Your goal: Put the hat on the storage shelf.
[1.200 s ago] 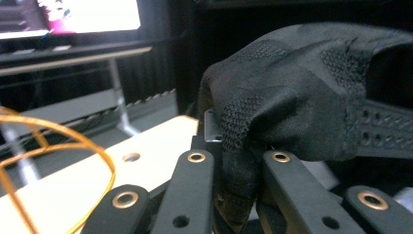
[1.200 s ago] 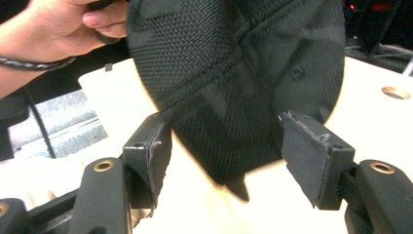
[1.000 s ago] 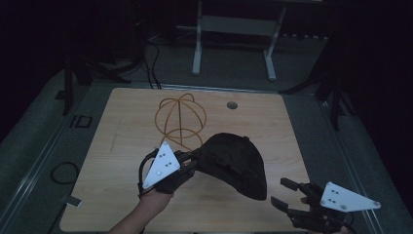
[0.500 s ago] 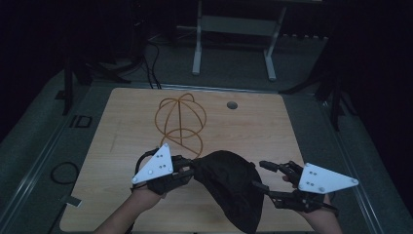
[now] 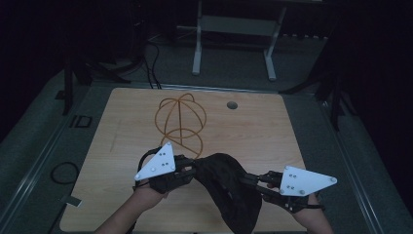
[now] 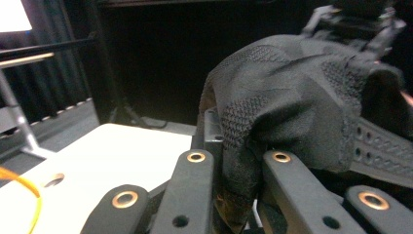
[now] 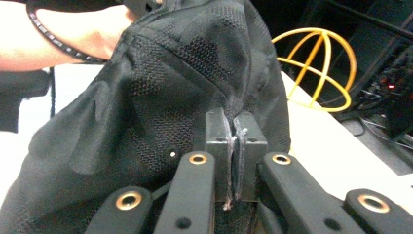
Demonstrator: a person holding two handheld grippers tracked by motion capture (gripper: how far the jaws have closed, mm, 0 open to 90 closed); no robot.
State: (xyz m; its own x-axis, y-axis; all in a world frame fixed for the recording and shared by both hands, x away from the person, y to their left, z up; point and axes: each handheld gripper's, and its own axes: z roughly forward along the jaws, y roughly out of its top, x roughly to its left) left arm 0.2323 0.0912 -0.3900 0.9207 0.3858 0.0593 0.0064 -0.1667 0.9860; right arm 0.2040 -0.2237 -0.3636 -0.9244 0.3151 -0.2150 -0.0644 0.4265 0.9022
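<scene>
A black mesh-fabric cap (image 5: 229, 187) hangs between the two grippers over the near edge of the pale wooden tabletop (image 5: 272, 131), lifted clear of it rather than lying flat. The left gripper (image 5: 191, 170) has its jaws clamped on a fold of the cap's cloth, which the left gripper view shows bunched between the pads, with a ridged plastic strap (image 6: 384, 148) trailing off beside it. The right gripper (image 5: 249, 181) has its jaws pressed together on a thin edge of the fabric, pinched tight in the right gripper view. A yellow wire dome-shaped frame (image 5: 180, 124) stands well apart, toward the far edge and left of the middle, with a small round hole (image 5: 232, 105) in the tabletop to its right.

The likely trouble is the right grip: it appears to hold only a narrow seam, so any pull outward could slip the cloth free and drop that side. The slack body may also sag and snag on the frame's wires if carried over low.
</scene>
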